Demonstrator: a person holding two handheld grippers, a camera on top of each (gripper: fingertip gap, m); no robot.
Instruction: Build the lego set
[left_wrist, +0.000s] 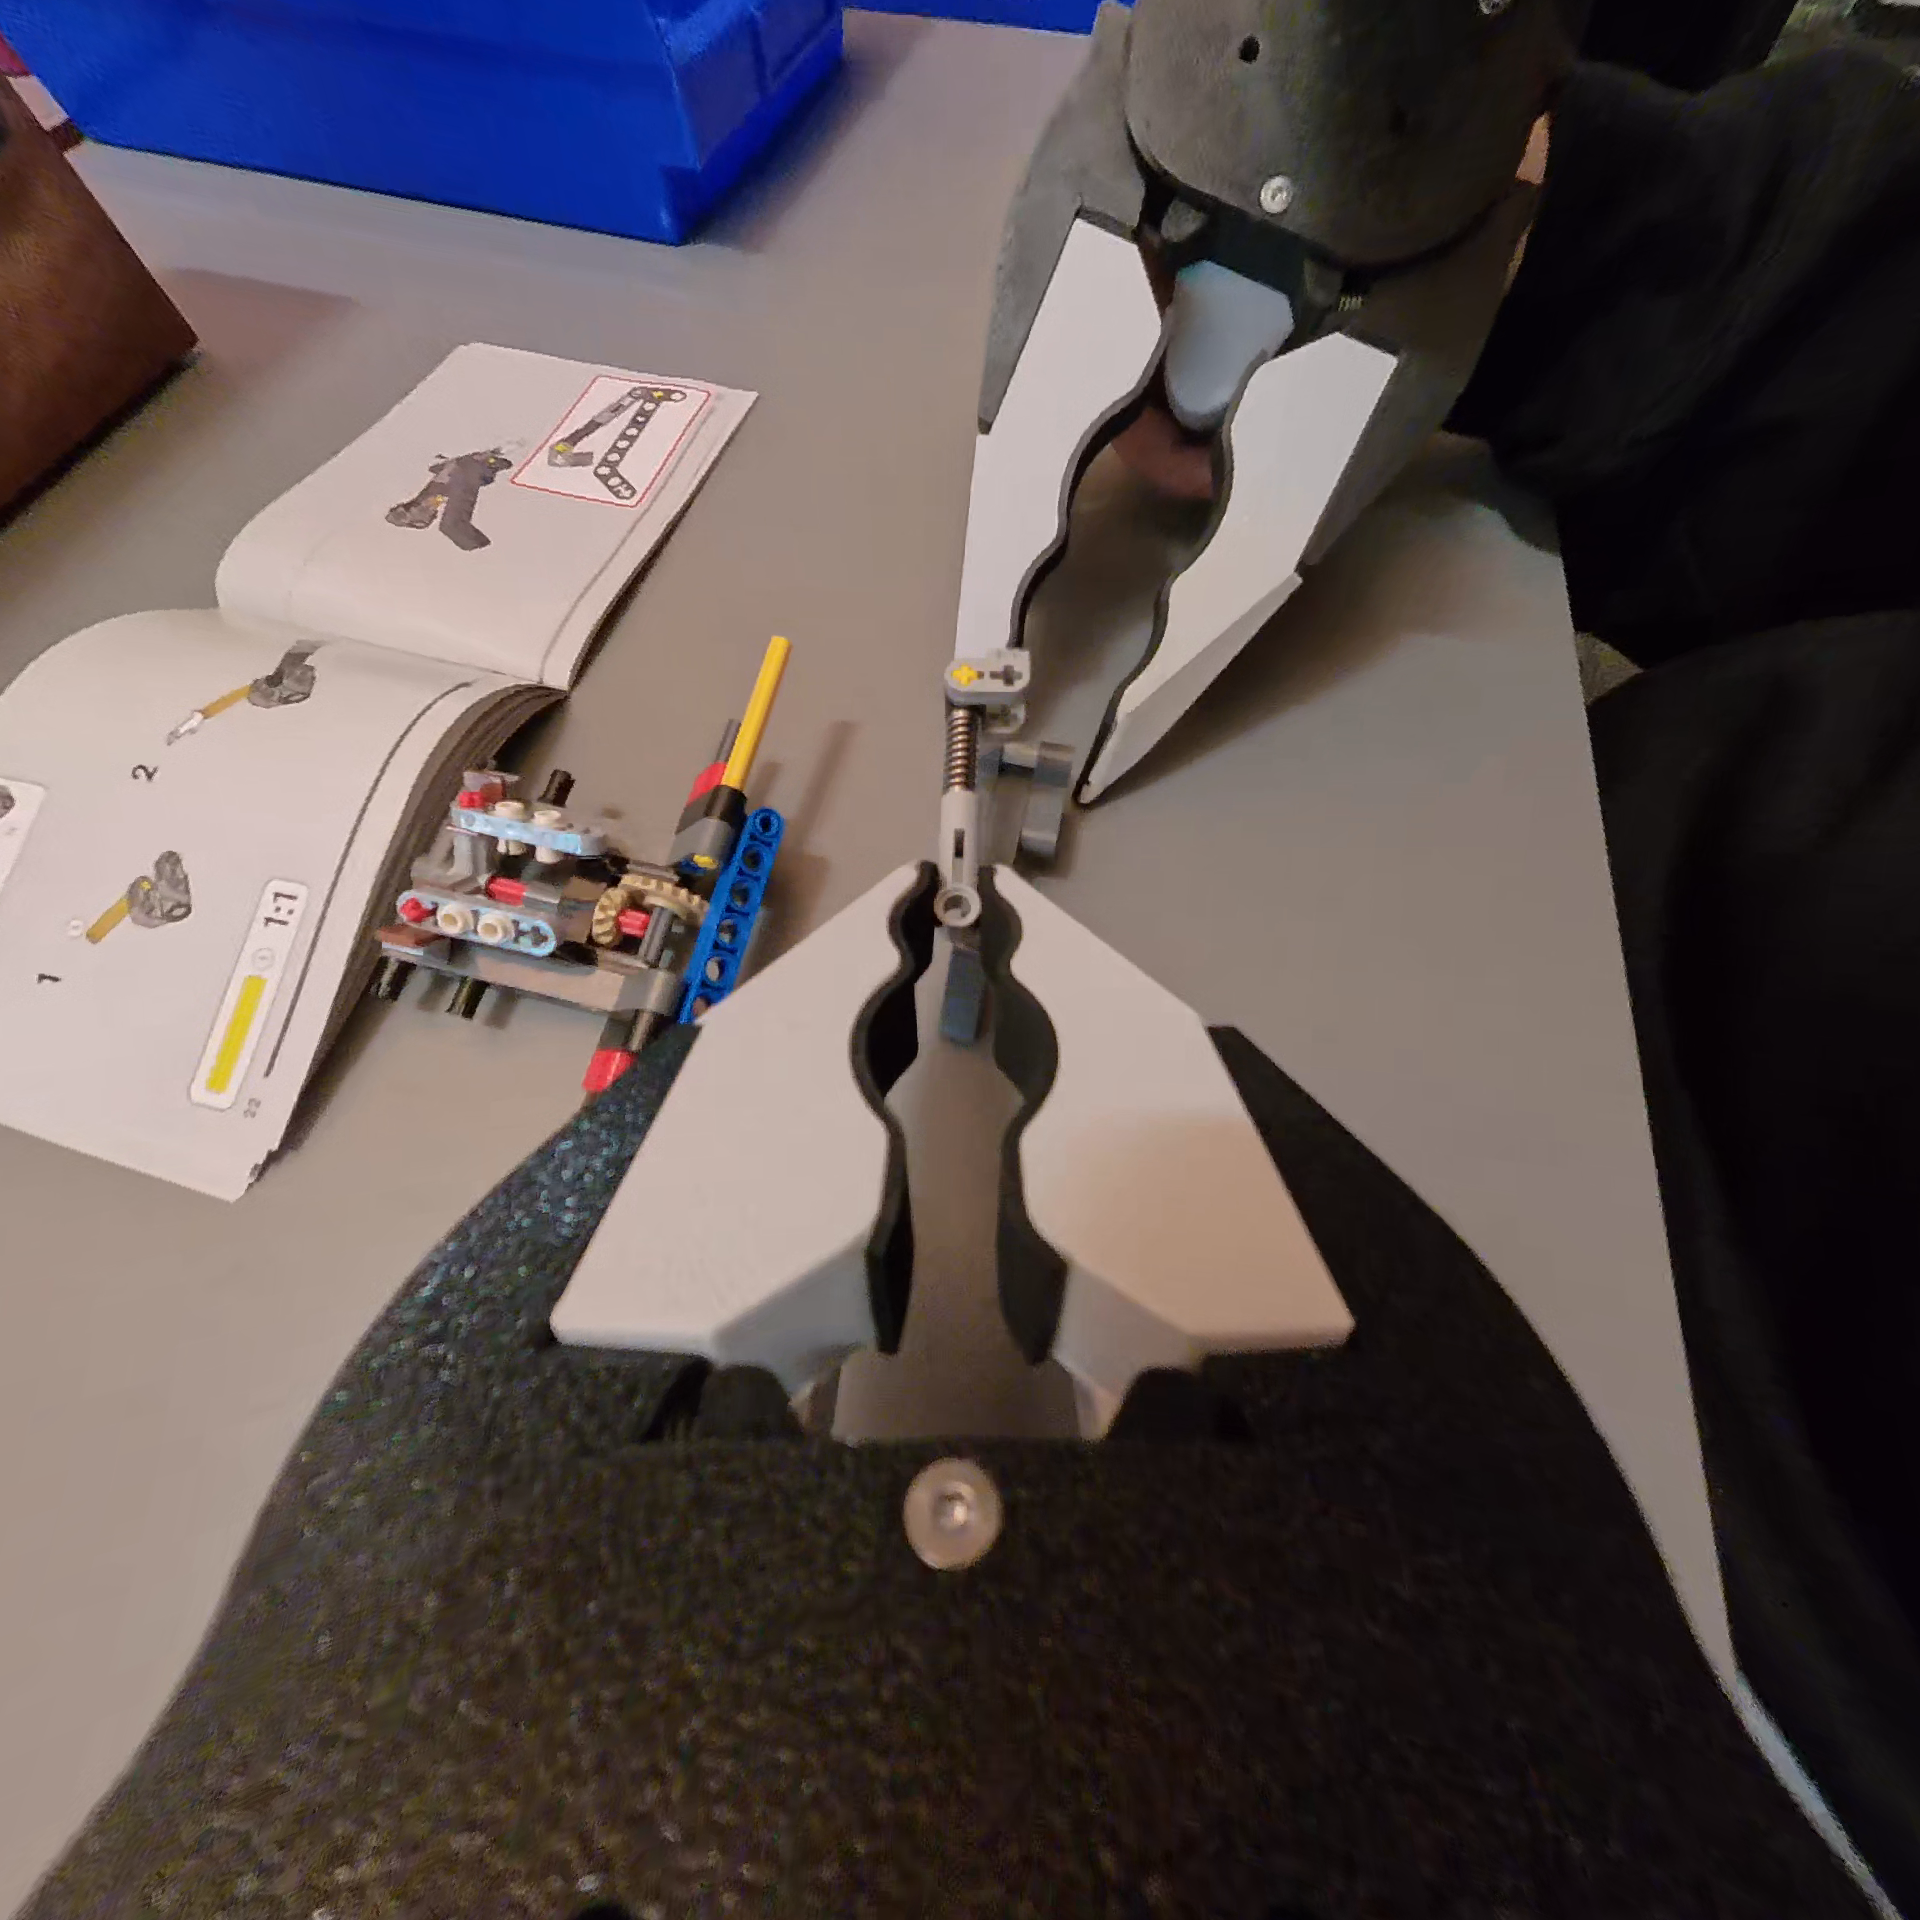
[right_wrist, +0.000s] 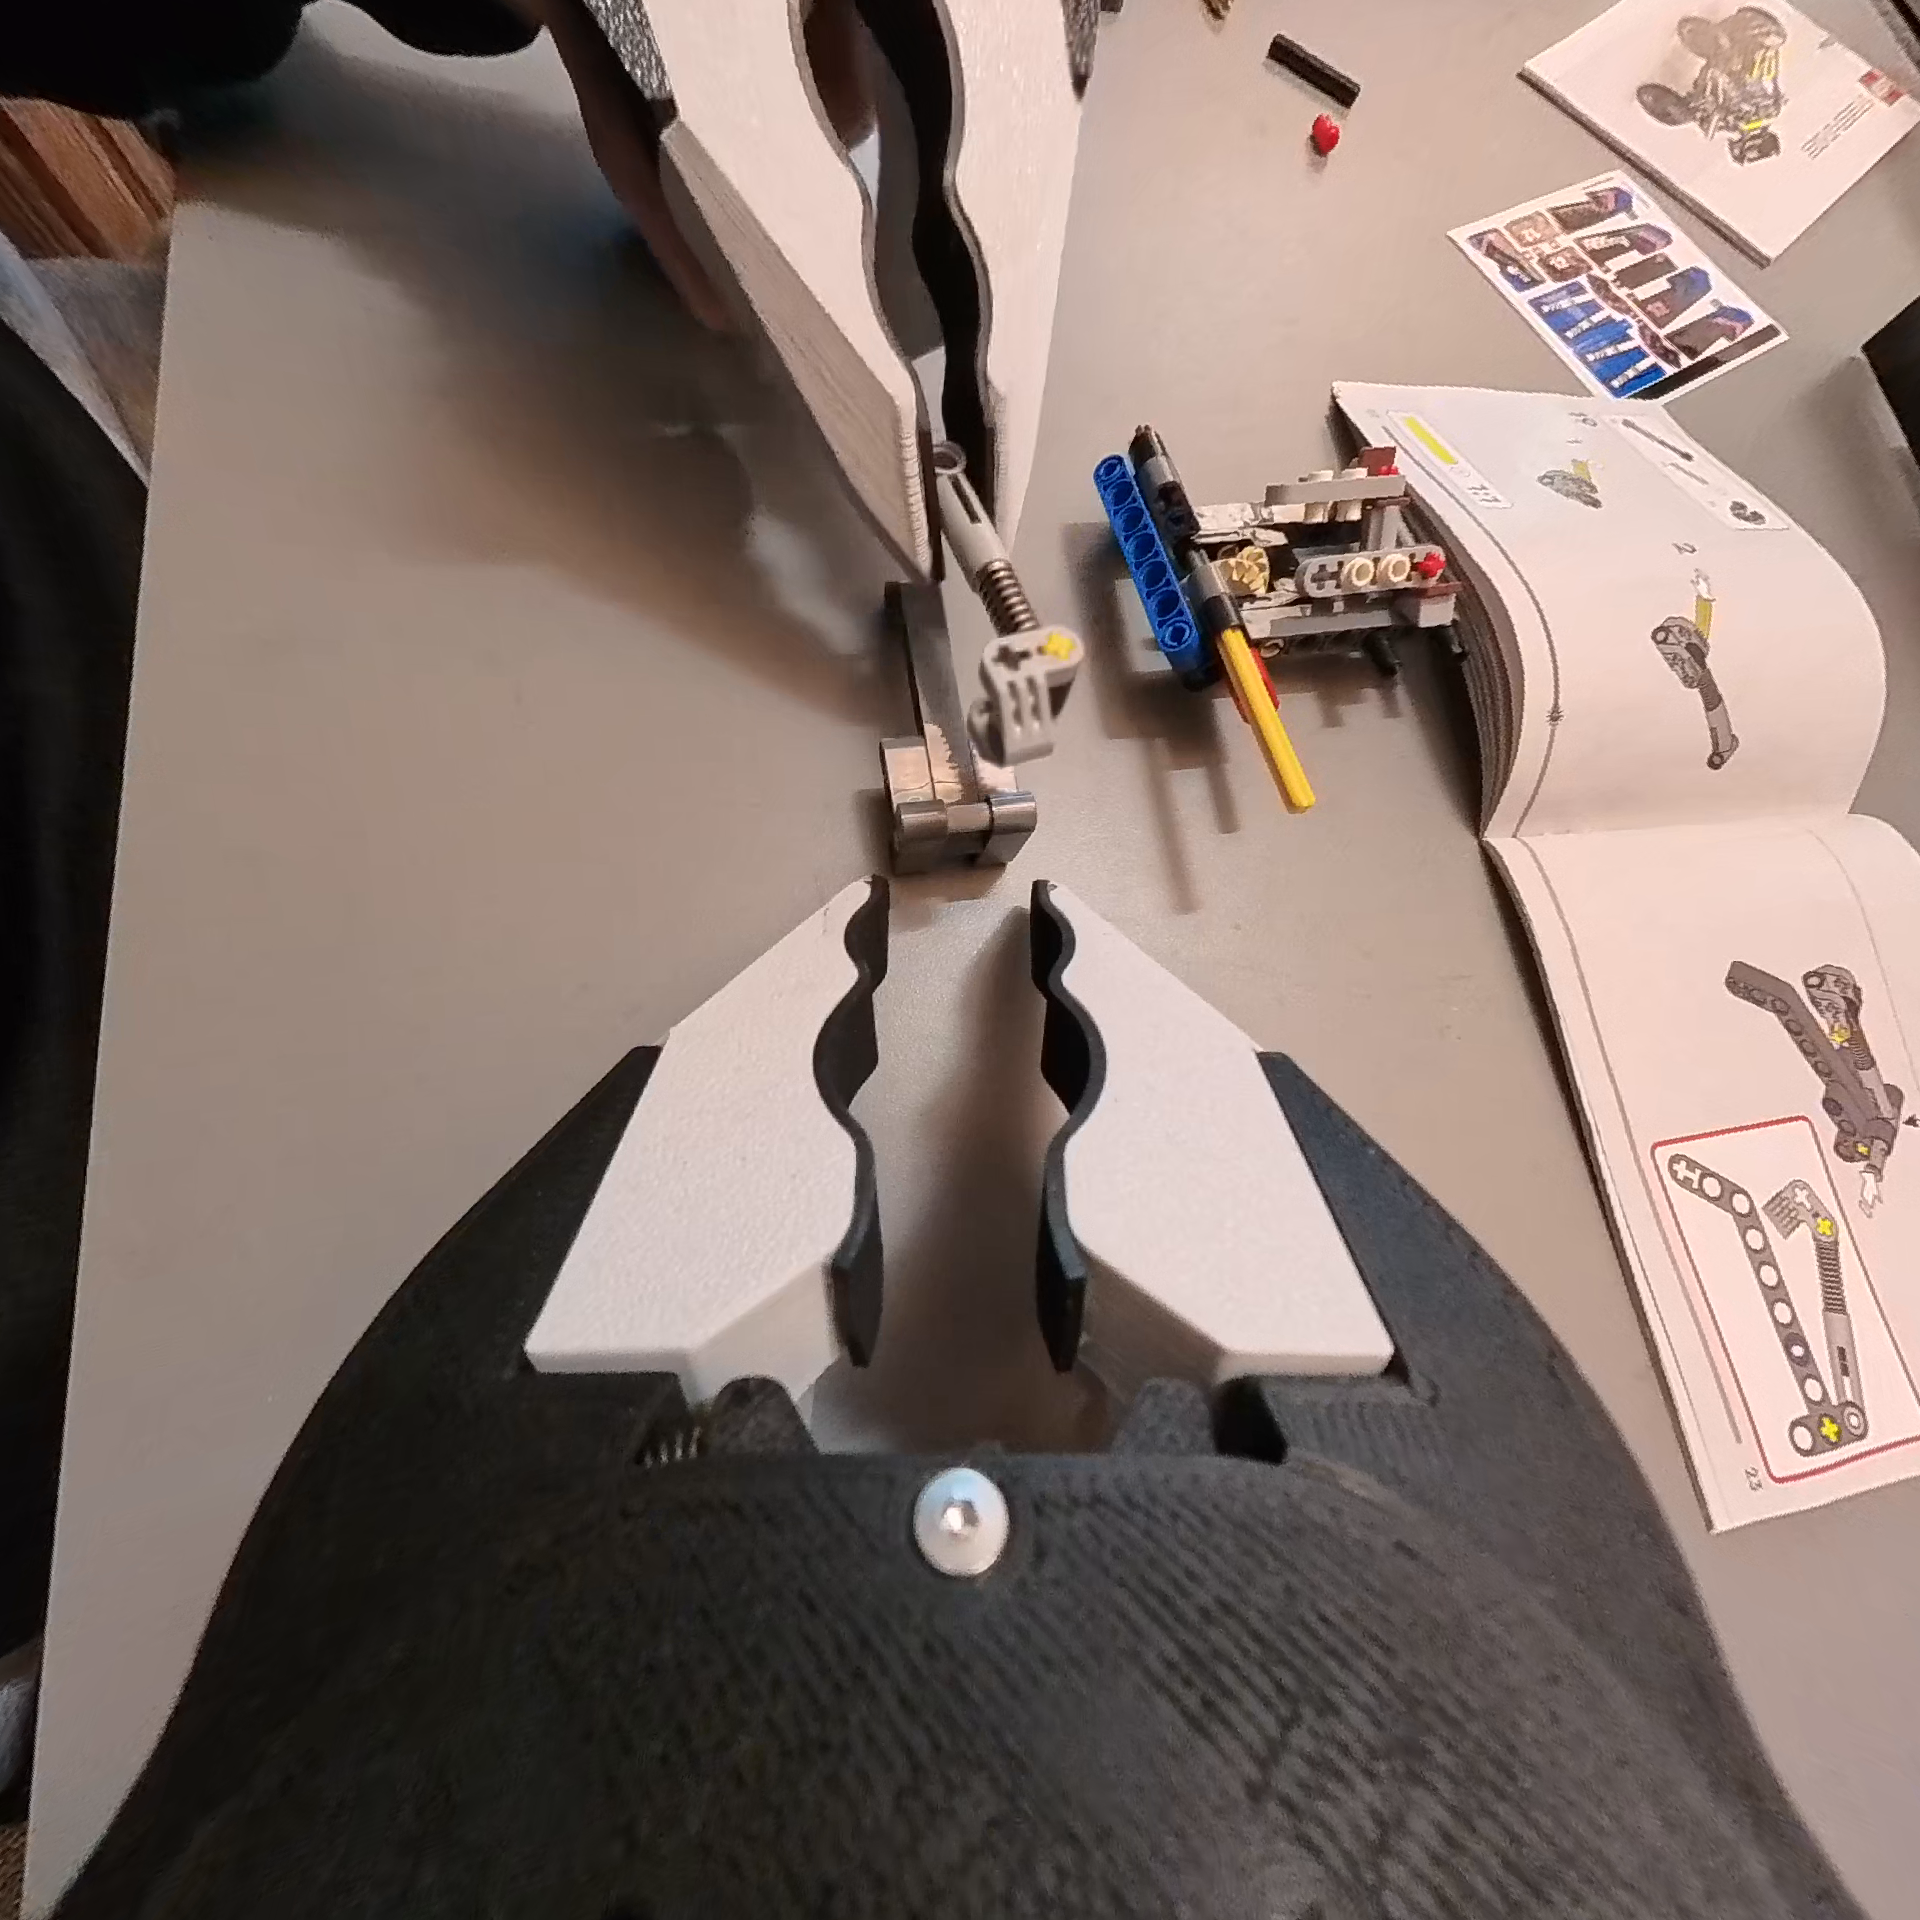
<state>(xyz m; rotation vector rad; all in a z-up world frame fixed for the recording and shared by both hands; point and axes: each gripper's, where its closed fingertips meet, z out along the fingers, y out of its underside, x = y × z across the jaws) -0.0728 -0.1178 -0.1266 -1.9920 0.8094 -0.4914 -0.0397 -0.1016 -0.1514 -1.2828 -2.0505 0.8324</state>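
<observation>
My left gripper (left_wrist: 956, 883) is shut on the ring end of a light grey shock absorber (left_wrist: 961, 769) with a metal spring and holds it above the table. The far end carries a light grey connector (right_wrist: 1029, 686) with a yellow axle tip. In the right wrist view the left gripper (right_wrist: 961, 509) comes in from the top. A dark grey liftarm (right_wrist: 935, 790) lies flat on the table under the shock absorber; it also shows in the left wrist view (left_wrist: 1044, 821). My right gripper (right_wrist: 956, 894) is open and empty, its tips just short of the liftarm's near end. It also shows in the left wrist view (left_wrist: 1029, 727).
A partial build (right_wrist: 1278, 582) with a blue beam and a yellow axle (right_wrist: 1262, 717) sits against an open instruction booklet (right_wrist: 1662, 727). A sticker sheet (right_wrist: 1621, 291), a second booklet (right_wrist: 1714, 114), a black axle (right_wrist: 1314, 68) and a red piece (right_wrist: 1325, 130) lie farther off. A blue bin (left_wrist: 468, 104) stands behind. The tips of one gripper are about 5 cm away from the tips of the other. From either gripper's tips it is about 25 cm to the red piece (right_wrist: 1325, 130).
</observation>
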